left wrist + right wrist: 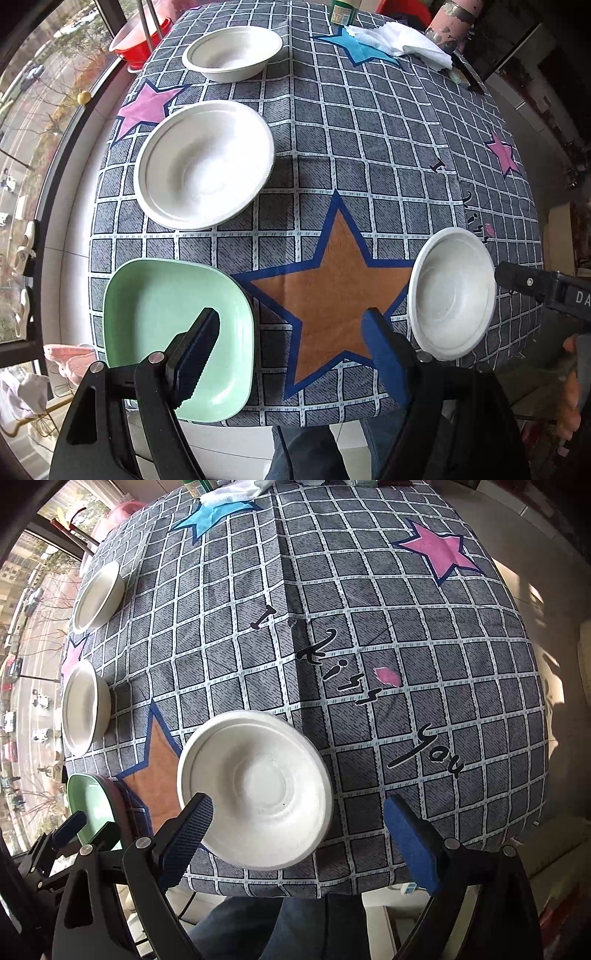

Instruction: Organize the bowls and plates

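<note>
A green square plate point(173, 332) lies at the table's near left corner. Beyond it sit two white bowls, one close point(205, 164) and one far point(232, 51). A third white bowl point(452, 291) point(255, 790) rests near the front edge on the right. My left gripper point(291, 325) hangs open above the orange star, its left finger over the green plate's edge and nothing between its pads. My right gripper point(299, 808) is open too. Its left finger is over the third bowl's rim, and the bowl lies on the cloth below. The right wrist view also shows the green plate point(92, 805).
A checked star-print cloth point(369, 166) covers the table. At the far end are a red basin point(136, 40), a bottle point(343, 11) and a white rag point(406, 40). A window runs along the left. A person's jeans point(258, 930) show below the front edge.
</note>
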Motion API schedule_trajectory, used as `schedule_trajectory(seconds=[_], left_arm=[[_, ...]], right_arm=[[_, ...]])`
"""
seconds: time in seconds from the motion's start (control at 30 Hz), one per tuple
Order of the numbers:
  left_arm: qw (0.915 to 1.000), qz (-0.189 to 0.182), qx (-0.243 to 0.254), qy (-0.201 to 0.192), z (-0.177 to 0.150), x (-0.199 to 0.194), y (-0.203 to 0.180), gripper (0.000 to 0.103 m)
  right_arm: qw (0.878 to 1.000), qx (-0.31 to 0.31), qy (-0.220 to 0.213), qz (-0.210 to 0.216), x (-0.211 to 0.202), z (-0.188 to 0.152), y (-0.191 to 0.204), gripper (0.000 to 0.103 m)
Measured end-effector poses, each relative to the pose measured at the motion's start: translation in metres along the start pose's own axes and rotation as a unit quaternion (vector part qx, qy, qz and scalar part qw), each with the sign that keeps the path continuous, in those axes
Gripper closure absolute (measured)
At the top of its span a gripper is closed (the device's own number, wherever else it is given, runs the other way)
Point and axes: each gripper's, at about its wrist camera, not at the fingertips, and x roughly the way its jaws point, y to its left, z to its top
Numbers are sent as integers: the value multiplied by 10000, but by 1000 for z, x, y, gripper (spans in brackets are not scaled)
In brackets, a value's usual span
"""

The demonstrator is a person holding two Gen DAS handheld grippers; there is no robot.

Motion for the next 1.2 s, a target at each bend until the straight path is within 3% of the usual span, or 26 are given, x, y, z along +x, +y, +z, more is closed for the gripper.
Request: schedule_trajectory(seconds=[0.33, 0.5, 0.73, 1.03, 1.1, 1.17, 1.2], left_arm=[[9939, 701, -819, -244, 58, -2, 86, 21], [9891, 878, -1160, -209, 86, 11, 115, 21], [9896, 1099, -927, 6, 113, 44, 125, 21], [9887, 1280, -688, 372, 127, 82, 130, 21], [9883, 1308, -628, 466, 127, 88, 129, 26], [9889, 1211, -590, 624, 128, 95, 126, 44], [9897, 1127, -589, 662, 128, 97, 123, 47]], right_arm=[[9938, -1090, 169, 111, 19, 41, 105, 9], [9904, -1332, 294, 229, 41, 61, 159, 9], [9880, -1477, 409, 197, 73, 87, 203, 9], [9860, -1584, 523, 29, 104, 94, 220, 9], [9853, -1619, 551, 41, 108, 94, 225, 11], [9844, -1625, 670, 105, 116, 97, 229, 24], [9843, -1609, 711, 153, 119, 96, 230, 25]])
